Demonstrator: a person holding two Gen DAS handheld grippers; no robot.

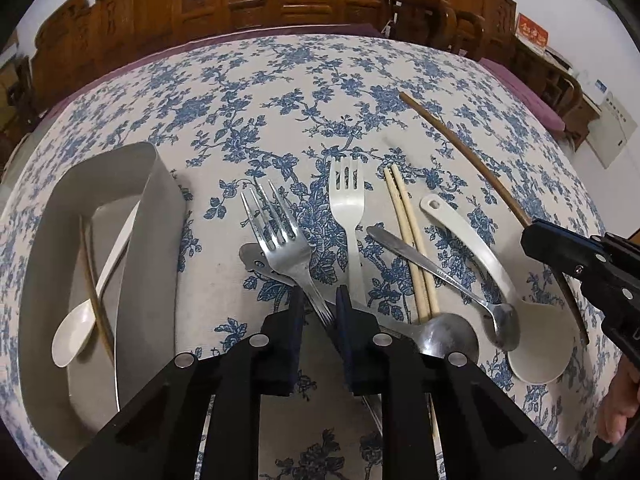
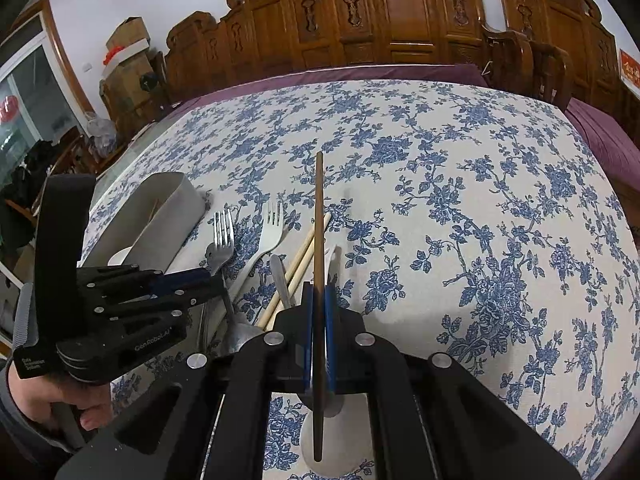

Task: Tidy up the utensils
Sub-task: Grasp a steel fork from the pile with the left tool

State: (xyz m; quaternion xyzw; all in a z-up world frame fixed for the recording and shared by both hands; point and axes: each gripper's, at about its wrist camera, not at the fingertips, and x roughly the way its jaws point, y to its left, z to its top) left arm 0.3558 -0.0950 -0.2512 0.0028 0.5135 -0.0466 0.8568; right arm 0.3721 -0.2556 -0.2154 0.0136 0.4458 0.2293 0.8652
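I am sorting utensils into the grey tray [image 1: 160, 216] at left. My left gripper [image 1: 318, 312] is clamping the steel fork [image 1: 276, 236] over the cloth; my right gripper [image 2: 318, 312] is pinching the dark chopstick [image 2: 319, 216]. Both need carrying leftward into the tray, I judge.

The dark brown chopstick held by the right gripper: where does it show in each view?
Left wrist view: dark brown chopstick runs diagonally at upper right, down into the right gripper.
Right wrist view: it stands vertically at center, clamped between the fingers.
Shared landmark: white plastic fork.
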